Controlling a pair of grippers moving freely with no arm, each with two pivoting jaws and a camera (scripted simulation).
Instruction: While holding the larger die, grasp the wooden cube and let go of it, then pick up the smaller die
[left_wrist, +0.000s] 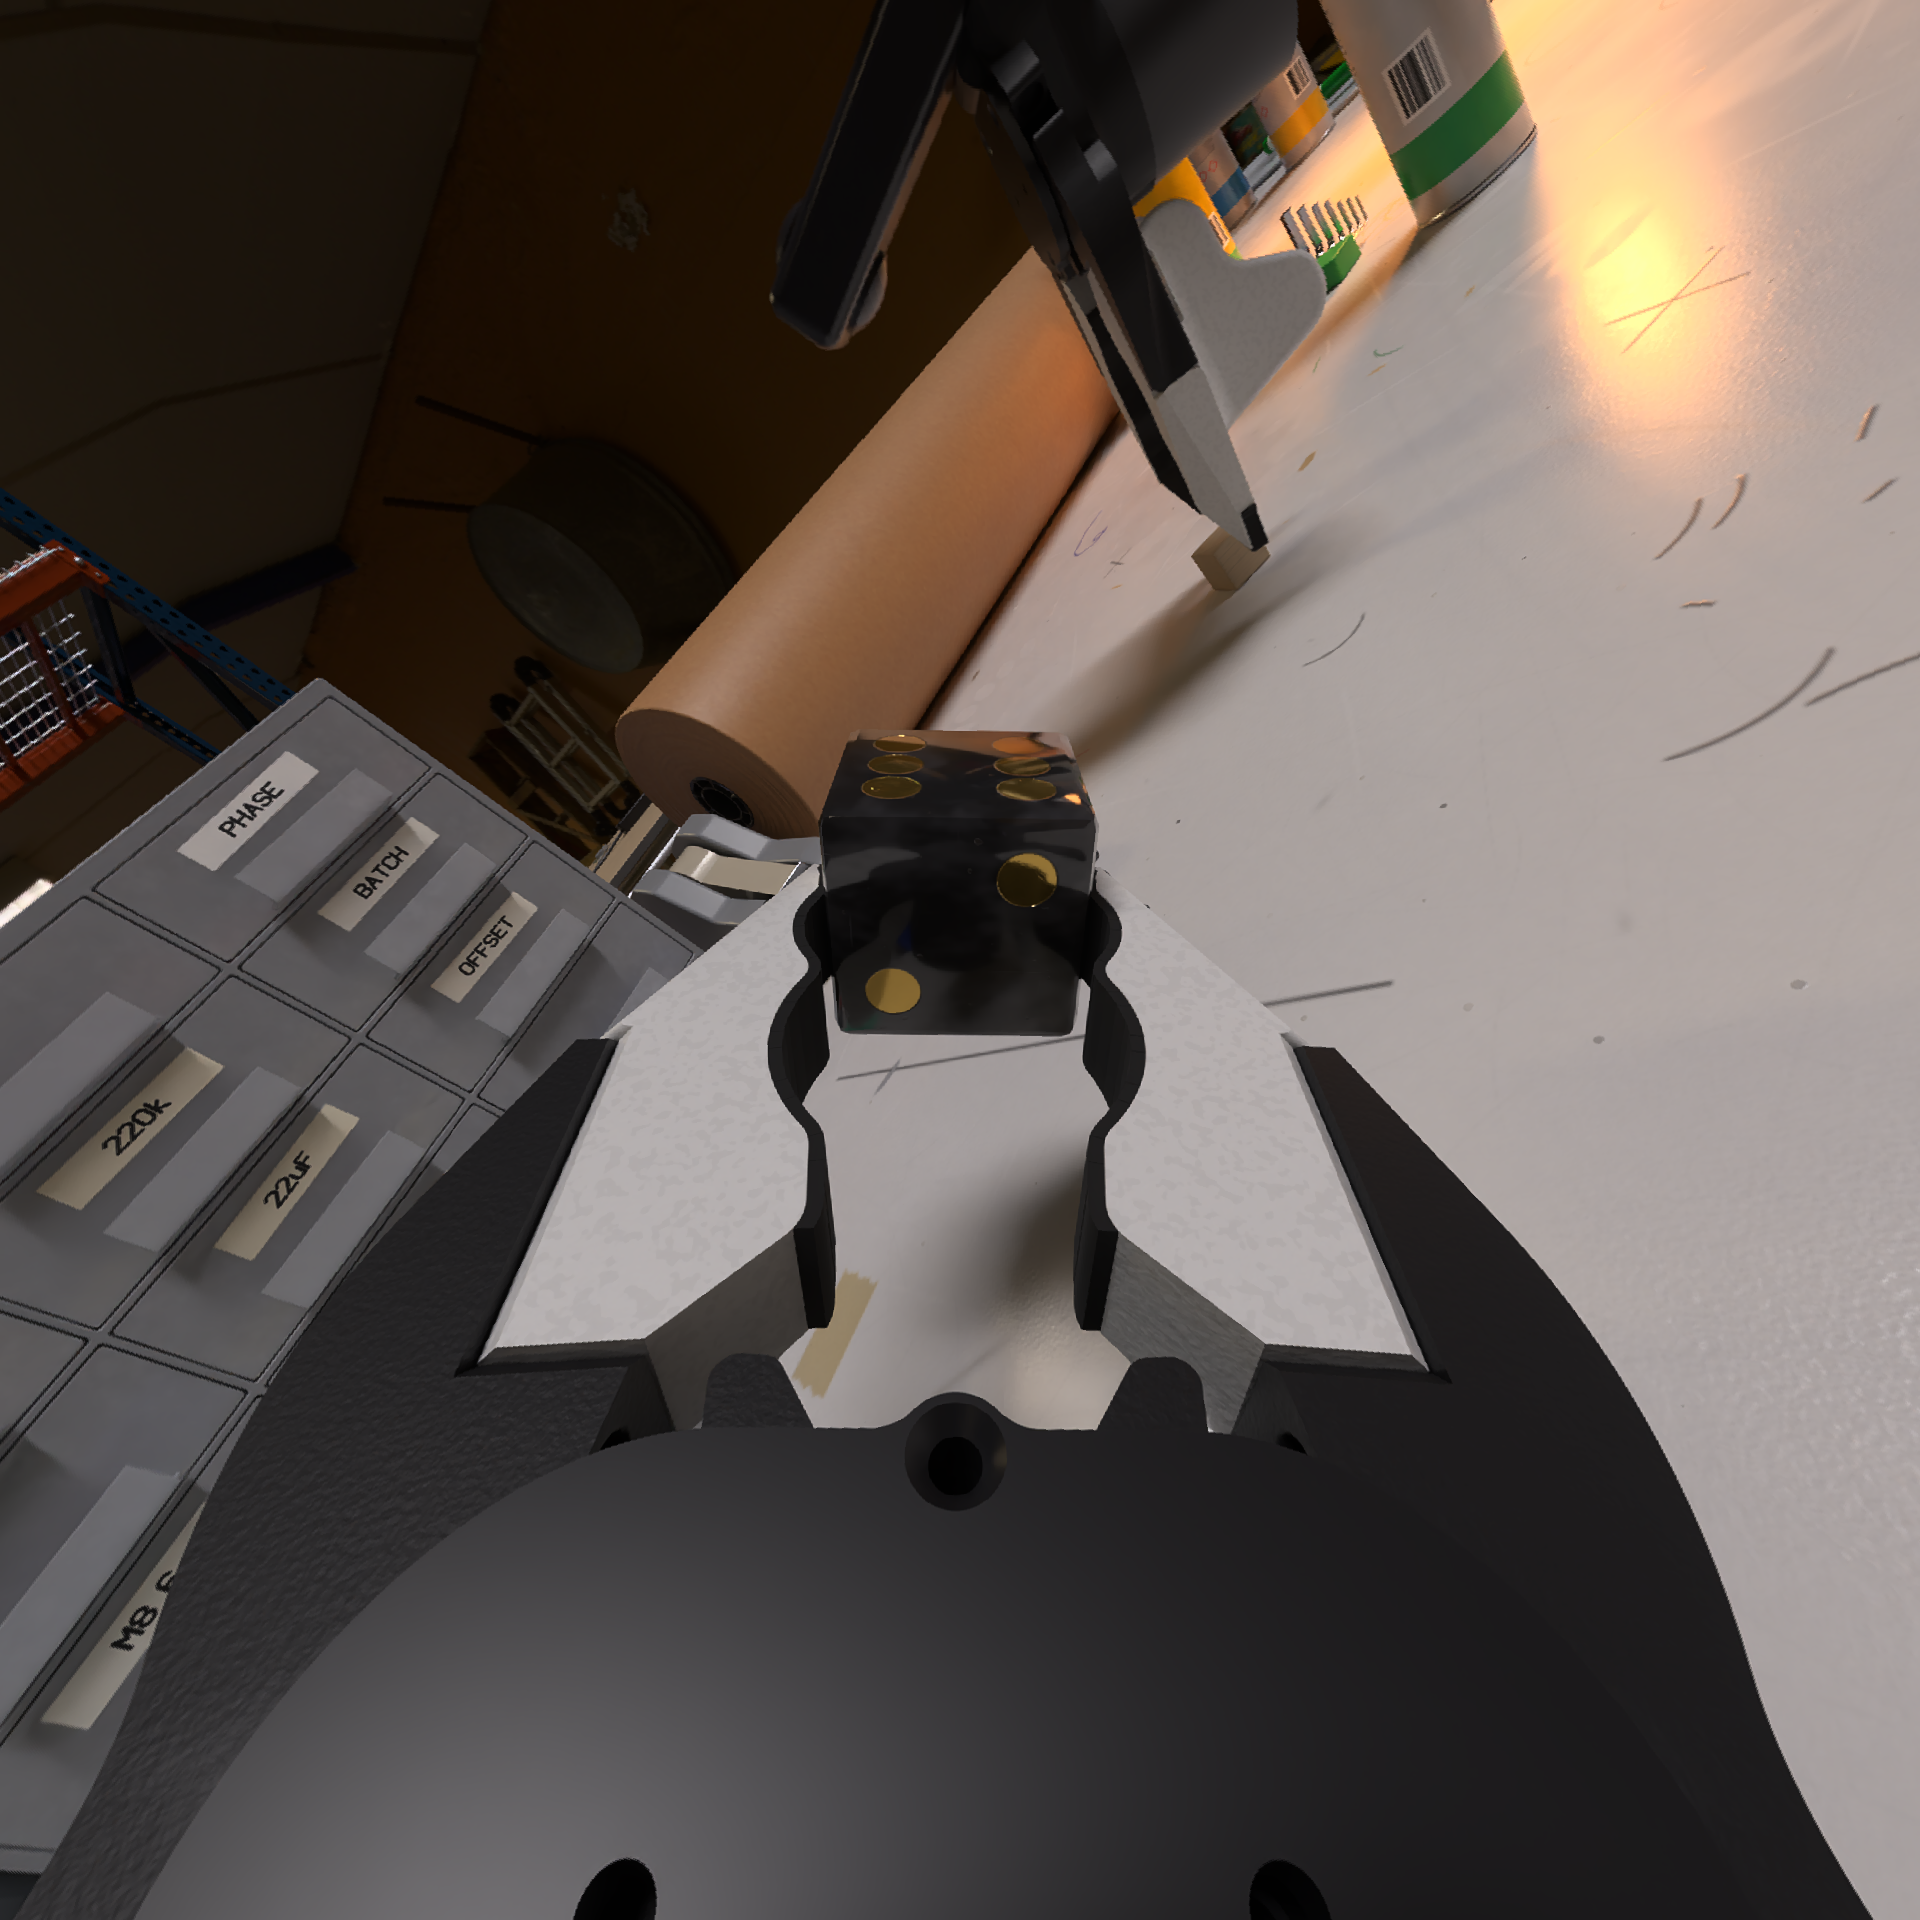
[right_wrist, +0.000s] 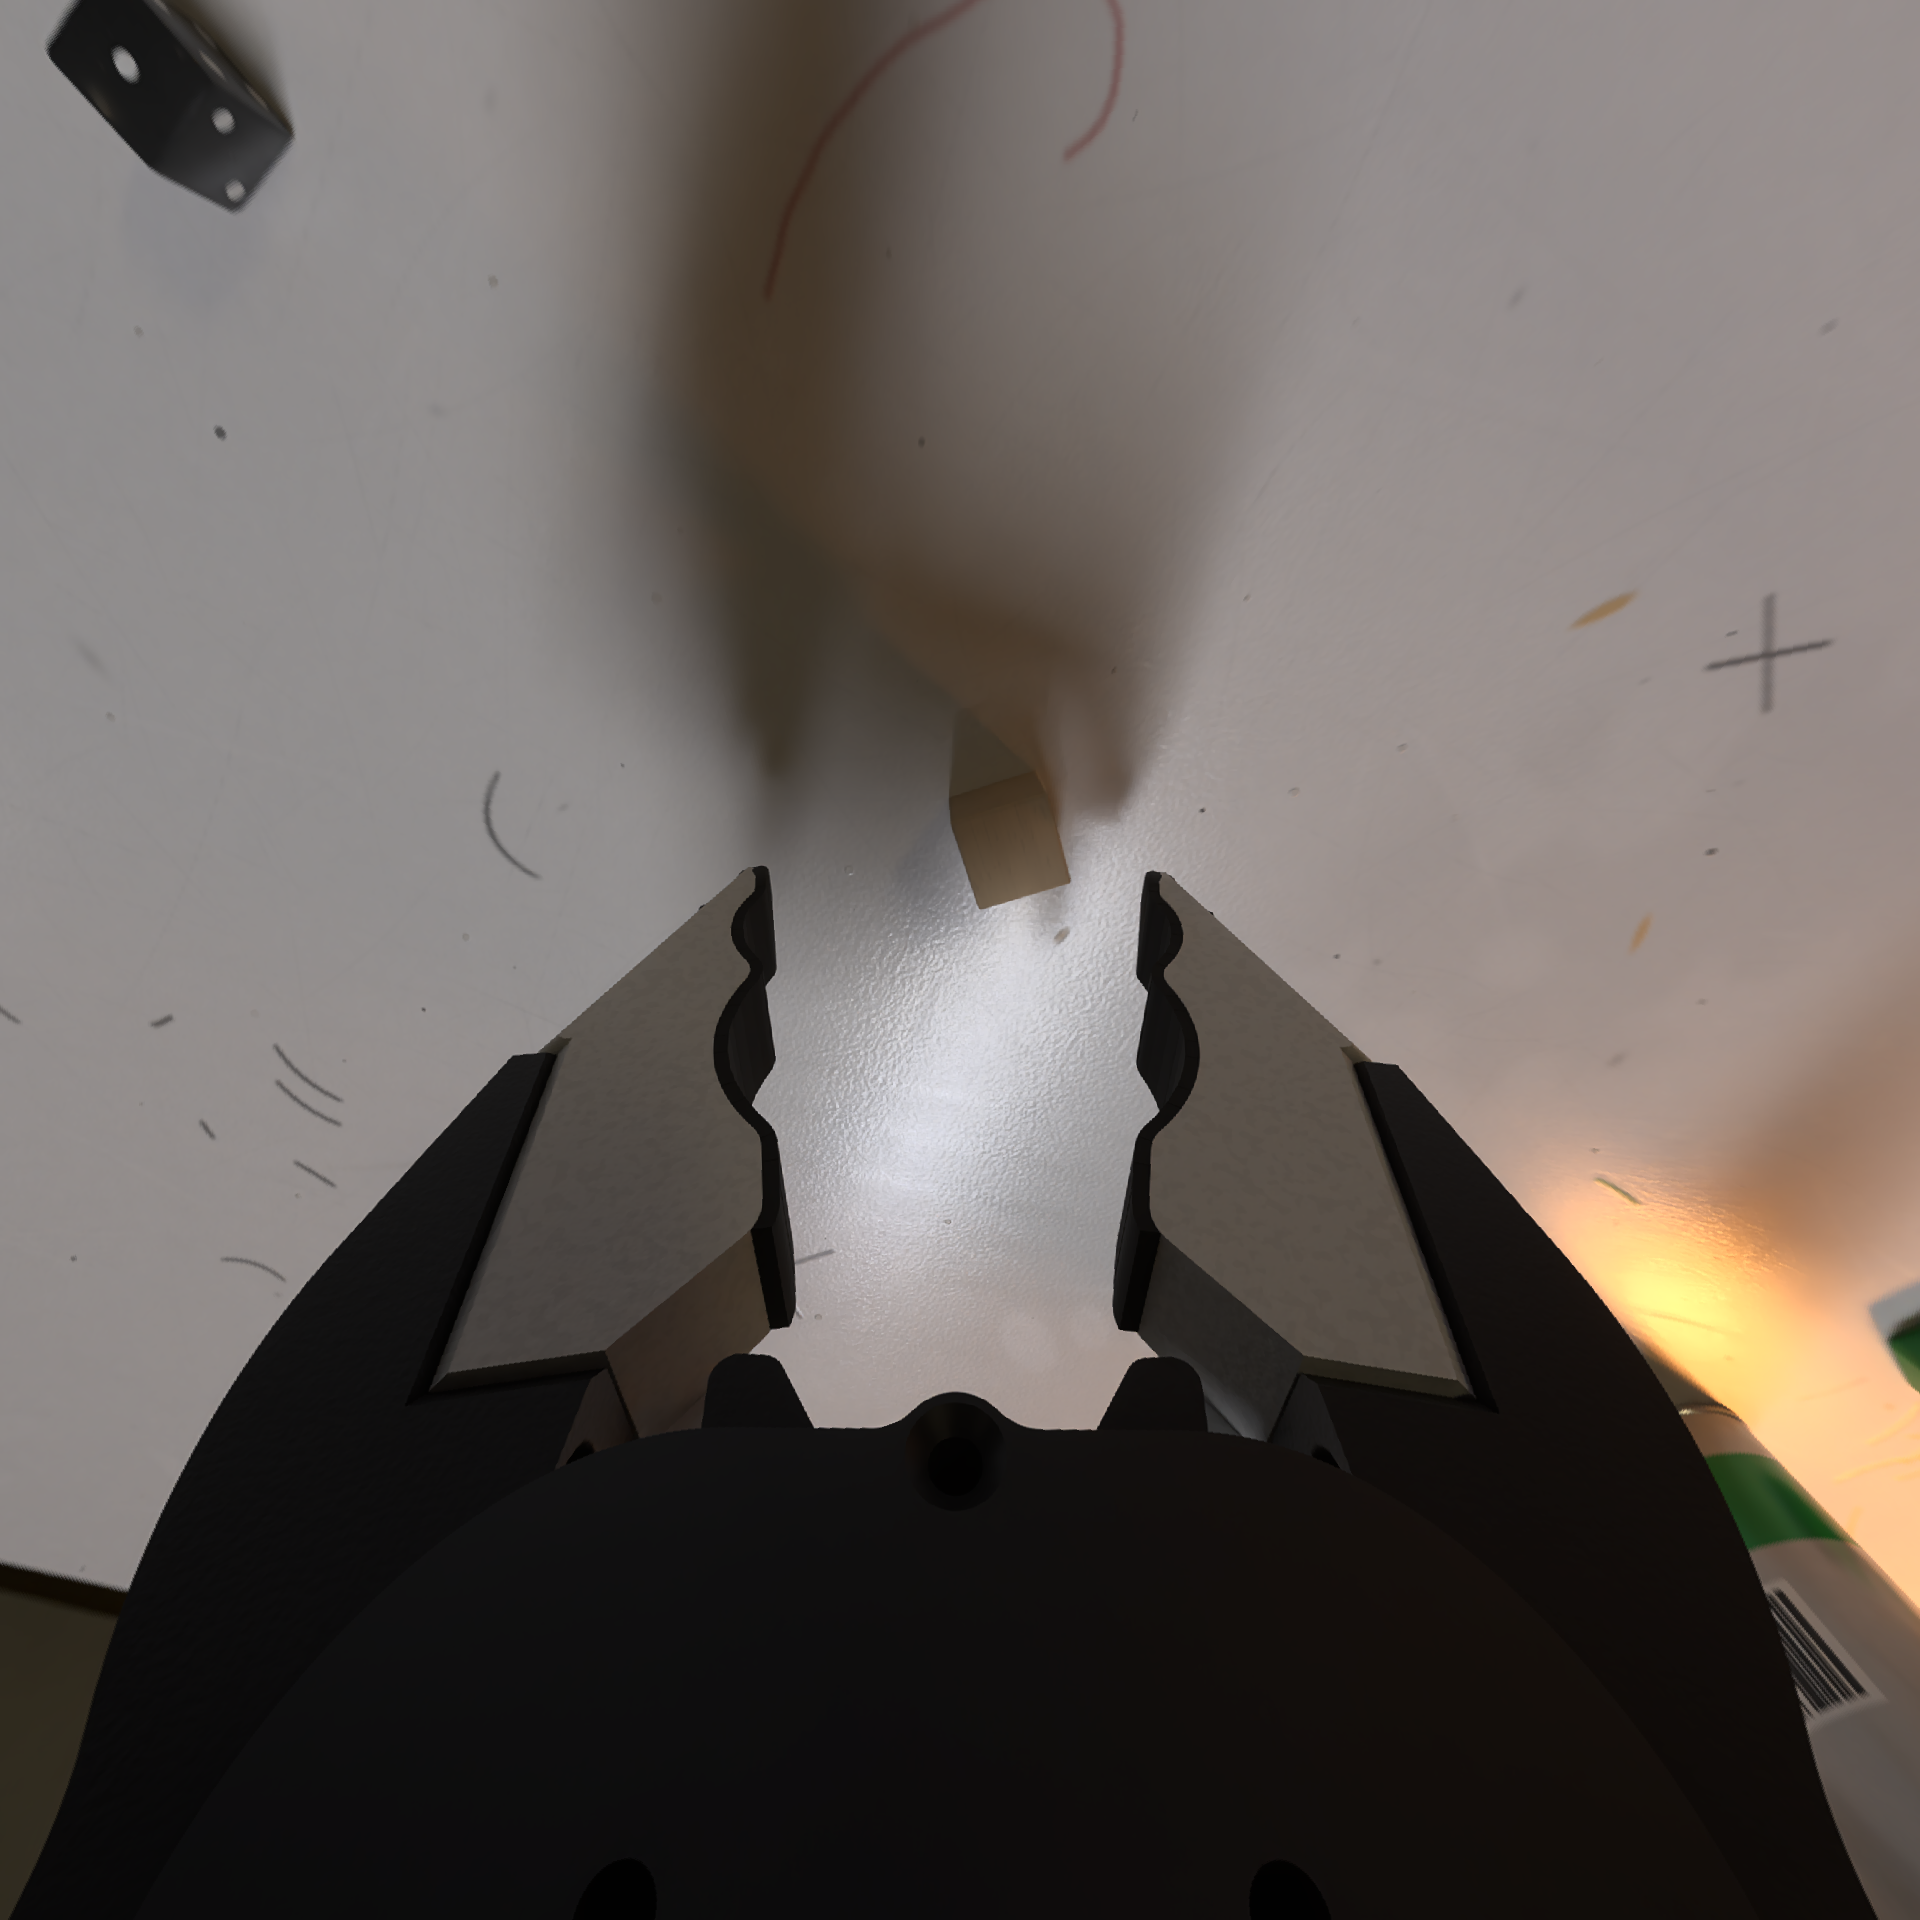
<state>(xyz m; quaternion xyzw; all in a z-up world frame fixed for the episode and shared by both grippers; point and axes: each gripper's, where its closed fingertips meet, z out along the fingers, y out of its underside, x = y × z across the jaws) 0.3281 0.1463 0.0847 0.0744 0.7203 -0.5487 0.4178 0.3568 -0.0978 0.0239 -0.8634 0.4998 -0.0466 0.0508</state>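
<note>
My left gripper (left_wrist: 956, 914) is shut on the larger die (left_wrist: 940, 831), black with gold pips, gripped at its sides between the fingertips. The wooden cube (right_wrist: 1013, 847), small and pale, lies on the white table (right_wrist: 312, 623) just beyond my right gripper (right_wrist: 956, 894), which is open and empty, tips on either side of it and a little short. In the left wrist view the right gripper (left_wrist: 1236, 520) points down with its tip at the cube (left_wrist: 1226, 566). The smaller die (right_wrist: 171, 104), black with white pips, lies far up and left.
A brown paper roll (left_wrist: 883, 540) lies along the table's edge. A grey drawer cabinet (left_wrist: 260, 987) stands close on the left, with a tape dispenser (left_wrist: 717, 873) beside it. Cans (left_wrist: 1455, 114) stand at the far right; one (right_wrist: 1818, 1558) is close to my right gripper.
</note>
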